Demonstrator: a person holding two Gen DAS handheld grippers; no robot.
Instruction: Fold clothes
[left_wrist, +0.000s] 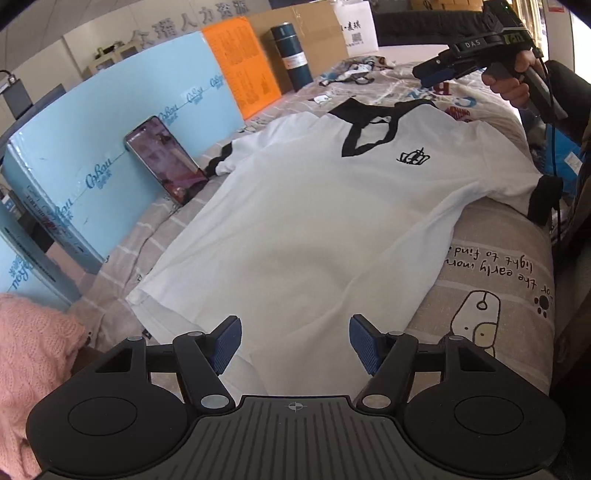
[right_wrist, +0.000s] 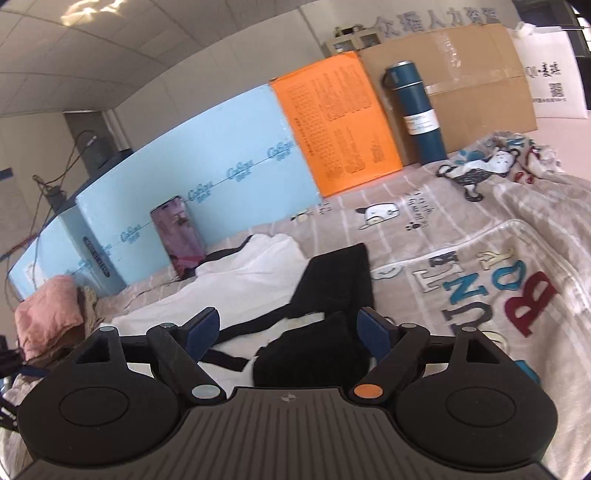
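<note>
A white polo shirt (left_wrist: 306, 221) with a black collar (left_wrist: 365, 129) and a small crown logo lies spread flat, front up, on a patterned blanket. My left gripper (left_wrist: 295, 341) hovers over the shirt's bottom hem, open, with nothing pinched between its blue pads. In the left wrist view the right gripper (left_wrist: 430, 74) is held in a hand above the blanket past the collar. From the right wrist view, my right gripper (right_wrist: 288, 332) stands open over the shirt's collar (right_wrist: 332, 291); the cloth lies below its pads, not clamped.
A phone (left_wrist: 166, 158) leans against light blue foam boards (left_wrist: 110, 147) along the far side. An orange board (right_wrist: 340, 122), a dark teal flask (right_wrist: 417, 110) and a cardboard box (right_wrist: 461, 81) stand behind. Pink knitwear (left_wrist: 29, 369) is piled by the left gripper.
</note>
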